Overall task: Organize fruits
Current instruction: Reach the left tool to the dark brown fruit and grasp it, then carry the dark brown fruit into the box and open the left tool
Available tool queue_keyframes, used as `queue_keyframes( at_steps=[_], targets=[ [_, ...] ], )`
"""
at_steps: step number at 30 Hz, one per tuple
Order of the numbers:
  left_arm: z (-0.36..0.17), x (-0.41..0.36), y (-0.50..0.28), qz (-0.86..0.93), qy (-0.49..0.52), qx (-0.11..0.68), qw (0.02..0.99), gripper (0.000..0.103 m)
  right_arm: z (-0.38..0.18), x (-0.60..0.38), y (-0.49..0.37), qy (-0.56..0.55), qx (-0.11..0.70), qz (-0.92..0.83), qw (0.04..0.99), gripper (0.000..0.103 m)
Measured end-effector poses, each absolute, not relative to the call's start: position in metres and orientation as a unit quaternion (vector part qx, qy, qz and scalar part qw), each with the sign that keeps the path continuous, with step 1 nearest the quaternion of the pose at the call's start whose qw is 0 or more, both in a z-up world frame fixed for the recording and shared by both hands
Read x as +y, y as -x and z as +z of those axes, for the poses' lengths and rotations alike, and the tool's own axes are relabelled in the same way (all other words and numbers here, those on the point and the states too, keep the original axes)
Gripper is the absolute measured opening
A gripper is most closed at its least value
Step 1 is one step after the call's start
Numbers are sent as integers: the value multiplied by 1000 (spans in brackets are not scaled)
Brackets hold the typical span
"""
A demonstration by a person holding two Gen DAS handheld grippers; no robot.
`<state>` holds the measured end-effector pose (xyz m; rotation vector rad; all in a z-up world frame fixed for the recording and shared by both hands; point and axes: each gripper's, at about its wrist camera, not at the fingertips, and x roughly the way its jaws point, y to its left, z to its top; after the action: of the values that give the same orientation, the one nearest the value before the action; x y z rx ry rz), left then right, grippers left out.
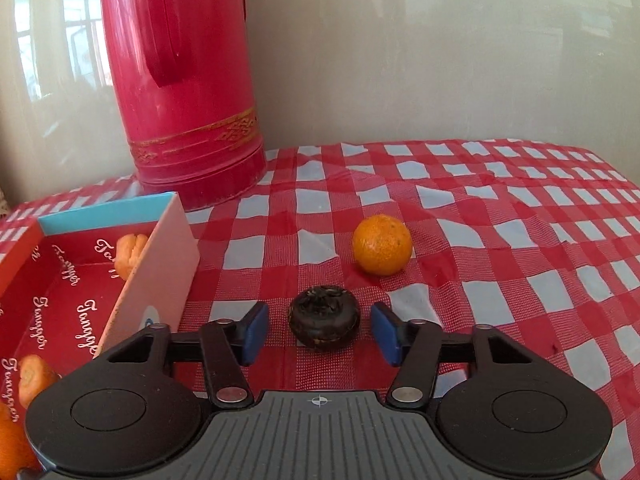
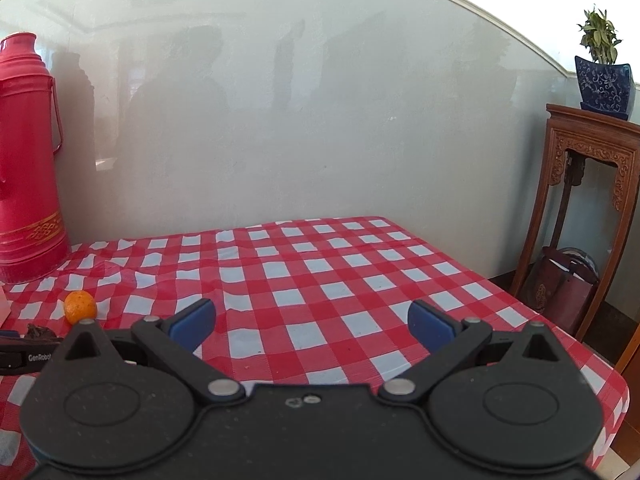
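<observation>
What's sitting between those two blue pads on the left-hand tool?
A small dark, wrinkled fruit sits on the checked cloth between the left gripper's pads, with a gap on each side. The left wrist view shows it.

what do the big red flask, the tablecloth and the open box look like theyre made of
Flask: likely painted metal or hard plastic; glossy red with gold bands and a strip handle. Tablecloth: probably thin plastic or coated fabric; faint sheen, sharp creases in the red and white checks. Box: looks like printed cardboard; thin flat walls, matte red inside with white lettering.

Bright, soft daylight; sharp focus; fisheye-bent edges; glossy wall (image 2: 320, 120) reflections.
</observation>
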<state>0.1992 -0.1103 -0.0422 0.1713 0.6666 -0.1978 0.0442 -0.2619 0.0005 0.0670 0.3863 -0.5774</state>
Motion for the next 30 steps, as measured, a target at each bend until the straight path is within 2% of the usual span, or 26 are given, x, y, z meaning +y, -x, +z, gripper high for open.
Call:
queue_keyframes(
  at_steps=[3, 30],
  targets=[
    [-42, -112, -198, -98, -87, 324, 937, 39, -1, -262, -45, -33, 194, -280, 940, 97],
    [-3, -89, -162, -39, -105, 230, 967, 39, -2, -253, -47, -10, 199, -267, 943, 97]
  ],
)
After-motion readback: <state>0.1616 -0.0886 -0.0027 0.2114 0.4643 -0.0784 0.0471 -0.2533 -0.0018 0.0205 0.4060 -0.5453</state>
